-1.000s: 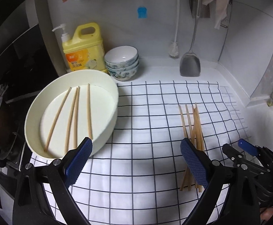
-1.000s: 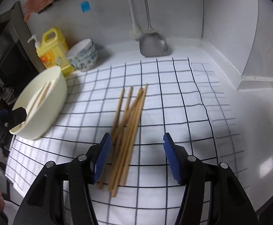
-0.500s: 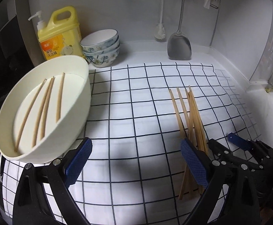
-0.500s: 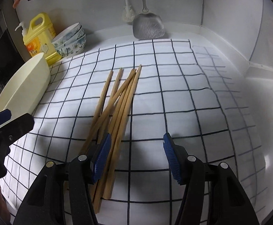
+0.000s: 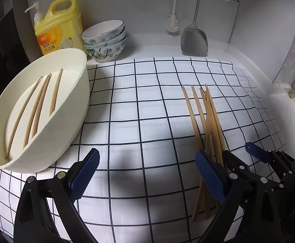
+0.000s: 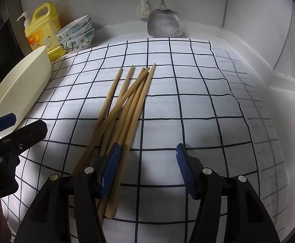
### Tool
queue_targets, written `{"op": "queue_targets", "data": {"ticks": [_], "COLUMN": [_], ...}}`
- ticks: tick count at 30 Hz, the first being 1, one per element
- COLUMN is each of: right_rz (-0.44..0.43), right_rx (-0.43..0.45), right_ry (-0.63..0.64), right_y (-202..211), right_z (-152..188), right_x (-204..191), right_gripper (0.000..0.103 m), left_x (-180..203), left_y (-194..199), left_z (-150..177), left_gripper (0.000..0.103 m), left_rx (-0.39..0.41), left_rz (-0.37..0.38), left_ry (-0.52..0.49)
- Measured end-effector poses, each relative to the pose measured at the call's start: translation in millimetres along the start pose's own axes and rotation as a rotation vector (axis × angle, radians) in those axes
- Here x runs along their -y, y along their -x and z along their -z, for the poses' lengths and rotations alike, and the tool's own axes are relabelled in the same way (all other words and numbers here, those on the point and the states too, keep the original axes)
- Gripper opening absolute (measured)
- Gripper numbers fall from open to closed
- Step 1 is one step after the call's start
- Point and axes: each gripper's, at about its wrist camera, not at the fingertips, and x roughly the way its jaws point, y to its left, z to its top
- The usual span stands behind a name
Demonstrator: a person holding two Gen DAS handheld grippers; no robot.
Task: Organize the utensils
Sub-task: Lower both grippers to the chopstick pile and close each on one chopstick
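Several wooden chopsticks (image 6: 127,109) lie in a loose crossed bundle on the white checked cloth (image 6: 198,105). My right gripper (image 6: 147,162) hovers low over their near ends, open, its left pad above the bundle and nothing between the pads. In the left wrist view the same bundle of chopsticks (image 5: 206,121) lies at the right, partly behind my left gripper's right finger. My left gripper (image 5: 147,170) is open over bare cloth. A cream oval basin (image 5: 72,109) at the left holds several chopsticks (image 5: 40,105).
Against the back wall stand a yellow detergent bottle (image 5: 60,26), stacked patterned bowls (image 5: 105,40), a hanging brush (image 5: 171,24) and a metal spatula (image 5: 194,38). A white wall corner and ledge close the right side. The basin's side (image 6: 19,87) borders the cloth on the left.
Both grippers have sunk toward the cloth, so the chopsticks and the basin look larger and nearer. Both grippers' jaws stand as wide as before. Nothing on the cloth has moved.
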Motion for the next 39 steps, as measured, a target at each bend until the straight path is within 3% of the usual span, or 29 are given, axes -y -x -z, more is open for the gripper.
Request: {"op": "queue_targets", "data": {"ticks": [9,24,35,37,39], "right_rz": [0.03,0.06,0.051,0.044,0.038], "right_rx": [-0.009,0.011,0.021,0.022,0.025], "right_ry": [0.041,-0.002,-0.002,0.002,0.004], "right_y": [-7,-3,0,-1,-1], "right_z": [-4,1,2,1,1], "right_x": [1,40,47,47,46], "right_gripper": [0.055,0.055,0.055,0.055,0.055], "left_x": [7,38,51,50,50], "left_y": [-5,-25,-34,-37,-37], "left_z": [3,9,18,19,20], "left_gripper": [0.094,0.093,0.069,0.058,0.056], "left_rx": [-0.019,-0.012,0.011,-0.002,-0.004], "left_rz": [0.032,0.088,0.051,0.053,0.06], "left_ry": [-0.001,-0.083,-0.141,-0.142,-0.135]}}
